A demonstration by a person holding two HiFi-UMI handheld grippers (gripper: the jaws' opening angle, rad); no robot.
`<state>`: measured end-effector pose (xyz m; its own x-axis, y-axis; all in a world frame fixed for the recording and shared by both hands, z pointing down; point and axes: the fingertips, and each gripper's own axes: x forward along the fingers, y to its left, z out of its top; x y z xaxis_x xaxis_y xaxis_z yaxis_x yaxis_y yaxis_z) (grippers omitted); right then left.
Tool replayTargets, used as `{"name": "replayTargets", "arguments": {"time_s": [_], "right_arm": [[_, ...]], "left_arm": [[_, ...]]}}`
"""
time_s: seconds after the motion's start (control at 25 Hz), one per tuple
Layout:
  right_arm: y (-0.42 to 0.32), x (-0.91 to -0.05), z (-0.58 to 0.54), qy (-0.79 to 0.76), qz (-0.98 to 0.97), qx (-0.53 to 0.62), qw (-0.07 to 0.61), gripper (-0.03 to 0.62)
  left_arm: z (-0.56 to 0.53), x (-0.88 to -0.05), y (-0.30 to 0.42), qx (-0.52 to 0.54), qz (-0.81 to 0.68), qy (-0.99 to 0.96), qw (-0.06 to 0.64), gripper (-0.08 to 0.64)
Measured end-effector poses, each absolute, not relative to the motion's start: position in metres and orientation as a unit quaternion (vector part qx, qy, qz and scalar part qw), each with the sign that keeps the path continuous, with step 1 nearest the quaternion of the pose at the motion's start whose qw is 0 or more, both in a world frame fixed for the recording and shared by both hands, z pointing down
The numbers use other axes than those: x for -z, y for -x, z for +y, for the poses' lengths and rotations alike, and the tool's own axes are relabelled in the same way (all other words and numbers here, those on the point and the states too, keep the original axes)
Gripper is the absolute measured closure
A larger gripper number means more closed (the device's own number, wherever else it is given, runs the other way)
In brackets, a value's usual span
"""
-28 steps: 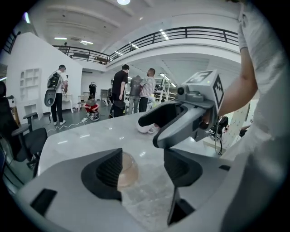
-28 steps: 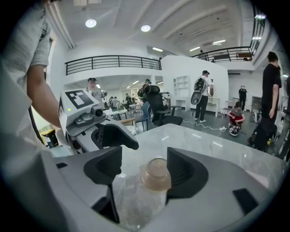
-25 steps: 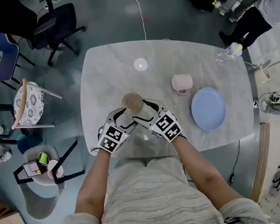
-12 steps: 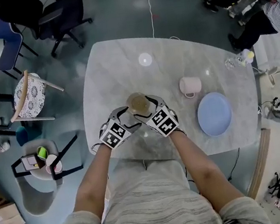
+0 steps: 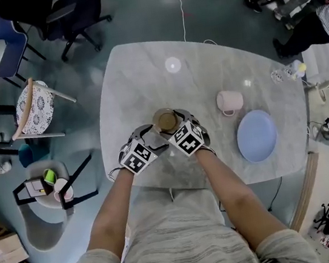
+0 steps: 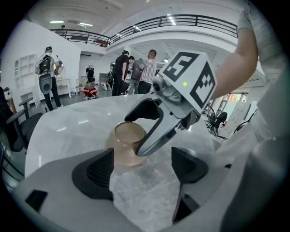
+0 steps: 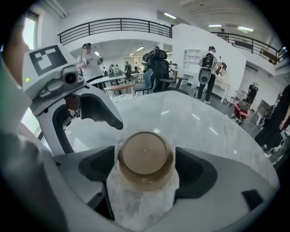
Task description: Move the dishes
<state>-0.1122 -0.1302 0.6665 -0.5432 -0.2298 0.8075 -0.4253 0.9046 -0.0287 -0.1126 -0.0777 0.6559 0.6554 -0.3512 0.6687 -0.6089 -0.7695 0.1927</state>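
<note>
The brown glass (image 7: 146, 158) stands on the marble table (image 5: 139, 82) between the right gripper (image 7: 146, 171) jaws, which have just been opening and aren't squeezing it. The left gripper (image 6: 142, 172) has just been opening too and is empty (glass just off one jaw). A sloppy pullback could clip and topple it.
</note>
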Motion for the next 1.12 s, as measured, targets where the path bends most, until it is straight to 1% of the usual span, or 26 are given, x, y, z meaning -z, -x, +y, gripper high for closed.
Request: {"name": "replayTargets", "arguments": {"time_s": [0.24,0.56,0.76,0.92,1.12], "right_arm": [[0.116,-0.676,-0.131,-0.183,-0.865,-0.108,0.455,0.179],[0.117,-0.675,-0.133,-0.19,-0.869,-0.114,0.442,0.179],[0.118,-0.669,-0.142,-0.222,-0.881,-0.163,0.386,0.179],[0.108,-0.661,-0.146,-0.243,-0.88,-0.211,0.349,0.179],[0.098,-0.65,-0.145,-0.264,-0.878,-0.29,0.274,0.179]], "left_arm": [[-0.08,-0.659,0.113,-0.314,-0.267,-0.887,0.209,0.167],[-0.077,-0.659,0.117,-0.313,-0.263,-0.884,0.225,0.167],[-0.075,-0.655,0.118,-0.313,-0.262,-0.885,0.225,0.167],[-0.083,-0.656,0.118,-0.299,-0.276,-0.881,0.243,0.167],[-0.085,-0.661,0.11,-0.299,-0.274,-0.876,0.262,0.169]]}}
